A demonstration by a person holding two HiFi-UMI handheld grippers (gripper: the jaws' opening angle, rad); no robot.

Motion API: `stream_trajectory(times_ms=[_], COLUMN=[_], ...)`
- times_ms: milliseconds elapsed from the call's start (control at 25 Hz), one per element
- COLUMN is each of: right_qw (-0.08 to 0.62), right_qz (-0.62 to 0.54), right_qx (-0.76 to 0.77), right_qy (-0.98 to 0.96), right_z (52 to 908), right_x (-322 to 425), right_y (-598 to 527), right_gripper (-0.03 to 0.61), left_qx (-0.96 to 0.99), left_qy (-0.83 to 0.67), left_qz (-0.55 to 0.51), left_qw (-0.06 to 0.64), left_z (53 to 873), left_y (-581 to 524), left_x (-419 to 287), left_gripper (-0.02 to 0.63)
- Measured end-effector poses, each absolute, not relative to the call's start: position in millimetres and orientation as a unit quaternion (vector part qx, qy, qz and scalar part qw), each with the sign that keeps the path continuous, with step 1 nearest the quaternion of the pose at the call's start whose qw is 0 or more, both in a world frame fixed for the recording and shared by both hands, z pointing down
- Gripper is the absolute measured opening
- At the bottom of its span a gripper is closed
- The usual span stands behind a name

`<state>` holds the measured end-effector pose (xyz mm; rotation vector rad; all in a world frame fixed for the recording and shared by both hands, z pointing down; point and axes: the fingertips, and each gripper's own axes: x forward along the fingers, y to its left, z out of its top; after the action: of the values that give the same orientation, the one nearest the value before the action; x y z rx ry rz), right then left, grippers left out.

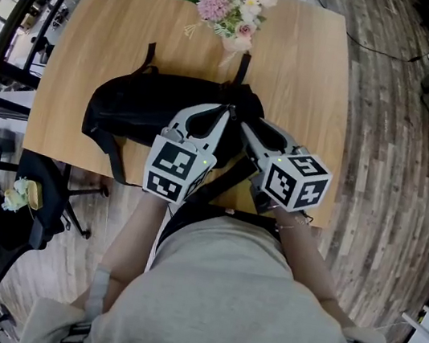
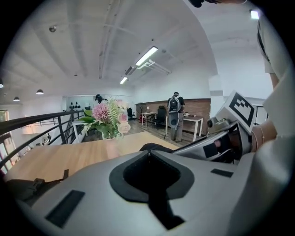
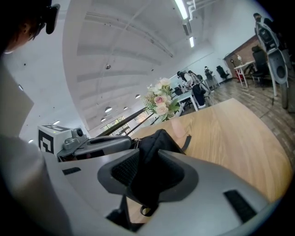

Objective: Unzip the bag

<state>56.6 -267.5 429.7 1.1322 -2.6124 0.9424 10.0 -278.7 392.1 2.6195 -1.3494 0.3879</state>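
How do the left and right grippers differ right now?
The left gripper has its jaws closed tip to tip; the right gripper has them wider, clamped on a fold of the black bag. The left gripper shows no fabric between its jaws; the right gripper's gap is full of it. Both meet at the same part of the bag.

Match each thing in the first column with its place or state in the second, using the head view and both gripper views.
Column one
1. bag
2. flowers
3. left gripper
4. right gripper

Column two
A. jaws clamped on black cloth
B. standing at the far edge of the table
C. jaws together at the tips
D. black, lying across the table

Right pairs: 1-D, 2-B, 3-C, 4-A
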Motion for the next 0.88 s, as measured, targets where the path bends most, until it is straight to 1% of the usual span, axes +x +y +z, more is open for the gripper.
stream_trajectory(times_ms=[160,320,680,880], right_qw=[0.06,0.061,0.057,0.059], right_qz=[0.316,0.311,0.31,0.313], right_qx=[0.375,0.371,0.369,0.345], right_qy=[-0.87,-0.873,-0.874,-0.883], right_z=[430,430,433,438], right_x=[57,57,61,59], right_y=[-267,-268,-270,-267], right_gripper=[0.093,0.077,0.072,0.073], left_qx=[0.867,0.859,0.816,0.801], left_qy=[-0.471,-0.482,-0.544,-0.568], left_qz=[0.135,0.147,0.157,0.133], left_qw=[0.094,0.09,0.116,0.132], left_z=[393,395,401,402], left_y=[-279,-276,-270,-268], left_x=[4,-1,-37,-52], left_gripper=[0.021,0.021,0.021,0.023])
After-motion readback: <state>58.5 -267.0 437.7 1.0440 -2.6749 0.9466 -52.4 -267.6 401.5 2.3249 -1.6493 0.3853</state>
